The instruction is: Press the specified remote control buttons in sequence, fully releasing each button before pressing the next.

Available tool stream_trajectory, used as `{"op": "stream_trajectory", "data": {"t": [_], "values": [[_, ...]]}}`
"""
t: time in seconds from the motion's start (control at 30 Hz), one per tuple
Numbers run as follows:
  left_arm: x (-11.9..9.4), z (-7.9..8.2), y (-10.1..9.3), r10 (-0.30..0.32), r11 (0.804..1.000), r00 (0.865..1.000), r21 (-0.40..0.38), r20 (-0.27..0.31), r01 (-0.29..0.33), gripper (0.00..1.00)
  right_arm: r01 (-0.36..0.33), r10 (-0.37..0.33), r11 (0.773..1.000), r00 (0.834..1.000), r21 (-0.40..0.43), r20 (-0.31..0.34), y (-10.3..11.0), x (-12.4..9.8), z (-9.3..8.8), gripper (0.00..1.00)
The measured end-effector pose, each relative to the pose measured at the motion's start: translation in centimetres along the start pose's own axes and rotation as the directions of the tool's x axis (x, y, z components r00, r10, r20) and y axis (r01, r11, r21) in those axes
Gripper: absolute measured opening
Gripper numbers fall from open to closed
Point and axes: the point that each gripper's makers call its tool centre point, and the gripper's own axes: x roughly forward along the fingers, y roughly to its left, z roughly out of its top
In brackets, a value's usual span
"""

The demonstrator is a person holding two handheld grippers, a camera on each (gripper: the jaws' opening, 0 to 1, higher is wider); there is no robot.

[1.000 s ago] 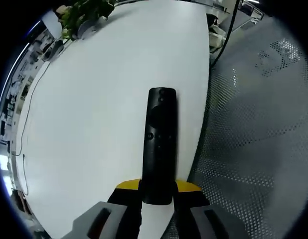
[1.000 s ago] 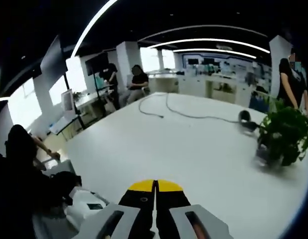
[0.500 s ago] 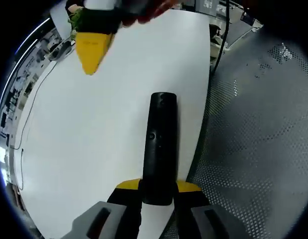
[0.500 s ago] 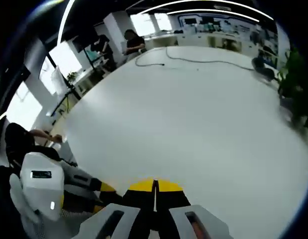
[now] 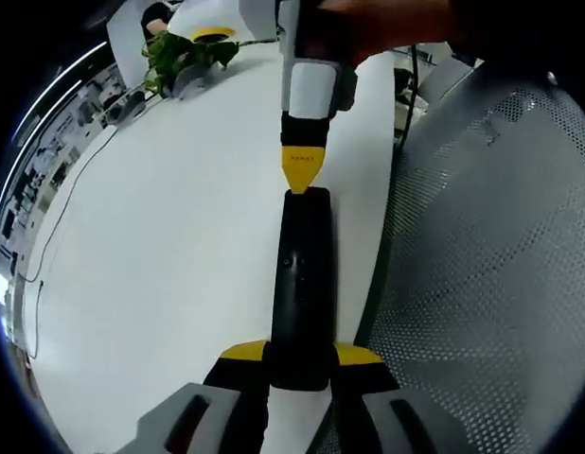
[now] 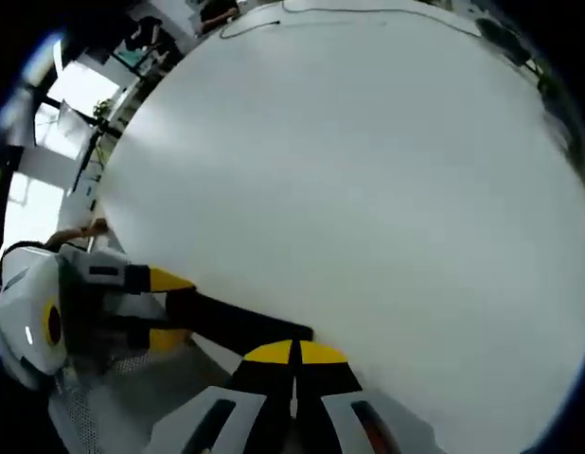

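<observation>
A black remote (image 5: 301, 284) lies on a white table (image 5: 169, 246), between yellow-tipped gripper (image 5: 300, 357) jaws

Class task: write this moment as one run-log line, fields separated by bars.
left gripper: shut on remote | right gripper: shut, tip at remote's far end | white table: under remote | plant: far edge

An open-plan office: a large white surface (image 5: 169, 236) carries a potted plant (image 5: 184, 57) at upper left, with rows of desks (image 5: 46, 161) along the left edge.
</observation>
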Motion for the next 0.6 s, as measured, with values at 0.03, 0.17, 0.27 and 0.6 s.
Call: {"op": "stream_trajectory", "data": {"t": [0.03, 0.17, 0.27, 0.6], "values": [[0.0, 0.0, 0.0, 0.0, 1.0, 1.0, -0.001, 0.001, 0.0, 0.24, -0.002, 0.002, 1.0, 1.0, 0.006, -0.003, 0.09, 0.0, -0.09, 0.0], [0.02, 0.03, -0.01, -0.003, 1.0, 1.0, -0.007, 0.005, 0.003, 0.24, -0.02, 0.021, 0.999, 0.999, 0.025, -0.038, 0.24, -0.17, -0.74, 0.0], [0.04, 0.07, -0.04, -0.001, 1.0, 1.0, -0.005, 0.008, 0.001, 0.24, -0.023, 0.025, 0.999, 0.998, 0.032, -0.051, 0.34, 0.04, -1.04, 0.0], [0.1, 0.12, -0.03, -0.003, 1.0, 1.0, -0.016, 0.009, 0.003, 0.25, -0.066, 0.068, 0.996, 0.997, 0.055, -0.034, 0.19, -0.08, -1.09, 0.0]]}}
